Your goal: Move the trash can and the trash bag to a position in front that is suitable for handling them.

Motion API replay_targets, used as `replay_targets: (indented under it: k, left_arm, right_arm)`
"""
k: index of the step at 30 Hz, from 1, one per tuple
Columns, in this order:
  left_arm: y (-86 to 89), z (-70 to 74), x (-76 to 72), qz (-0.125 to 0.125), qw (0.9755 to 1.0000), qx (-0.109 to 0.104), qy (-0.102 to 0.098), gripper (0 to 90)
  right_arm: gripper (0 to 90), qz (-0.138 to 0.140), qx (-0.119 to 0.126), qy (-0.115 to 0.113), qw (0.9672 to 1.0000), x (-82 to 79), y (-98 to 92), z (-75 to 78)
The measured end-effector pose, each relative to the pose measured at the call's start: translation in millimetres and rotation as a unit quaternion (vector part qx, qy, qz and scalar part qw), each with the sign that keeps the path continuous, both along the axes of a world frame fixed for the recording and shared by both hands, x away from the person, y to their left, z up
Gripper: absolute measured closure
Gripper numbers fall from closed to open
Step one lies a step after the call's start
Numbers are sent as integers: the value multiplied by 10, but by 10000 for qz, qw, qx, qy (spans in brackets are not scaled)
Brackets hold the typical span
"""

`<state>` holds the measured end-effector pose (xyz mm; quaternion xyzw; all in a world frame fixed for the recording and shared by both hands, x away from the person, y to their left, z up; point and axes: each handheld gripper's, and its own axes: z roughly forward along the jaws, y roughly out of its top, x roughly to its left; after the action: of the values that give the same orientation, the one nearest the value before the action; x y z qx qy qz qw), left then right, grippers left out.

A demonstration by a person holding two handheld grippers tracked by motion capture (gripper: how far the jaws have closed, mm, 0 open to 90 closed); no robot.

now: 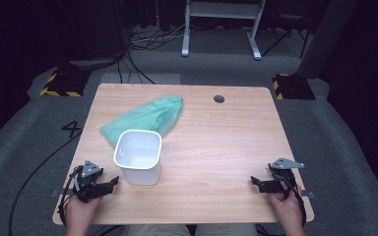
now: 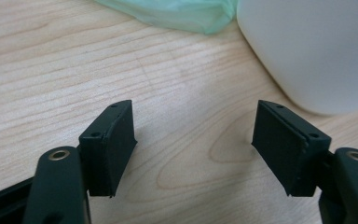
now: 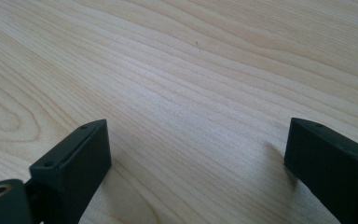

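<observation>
A white plastic bin [image 1: 138, 156] stands upright on the wooden table [image 1: 216, 142], left of centre. Behind it lies a crumpled green plastic bag [image 1: 147, 117], its near end tucked behind the bin. My left gripper [image 1: 112, 183] rests on the table near the front left, just left of the bin, open with nothing between its jaws. Along the left gripper [image 2: 193, 144] I see the bin's wall [image 2: 317, 51] at the upper right and the bag's edge [image 2: 182, 14] at the top. My right gripper [image 1: 255, 183] sits near the front right edge, open and empty [image 3: 196, 158] over bare wood.
A round cable hole [image 1: 219, 99] is in the table near its back edge. Beyond the table are a grey floor, cables, a white frame [image 1: 221, 24] and yellow-black striped blocks [image 1: 59, 83]. Bare wood spans the table's middle and right.
</observation>
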<state>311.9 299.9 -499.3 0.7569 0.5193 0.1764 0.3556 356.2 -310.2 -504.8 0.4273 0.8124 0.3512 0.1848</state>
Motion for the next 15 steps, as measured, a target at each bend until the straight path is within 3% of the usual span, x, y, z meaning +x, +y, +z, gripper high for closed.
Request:
replay_targets:
  k: [3,9,15]
  left_arm:
    - [21,56,15,51,10000,7,-75,313]
    - [-14,153,16,18,9993,225,-308,305]
    - [-4,206,75,91,9988,103,-462,306]
  right_arm:
    - [72,-2,-8,-4,10000,-1,0,1]
    - [73,-10,1,-1,10000,-1,1,1]
    - [72,-11,0,-1,10000,-1,1,1]
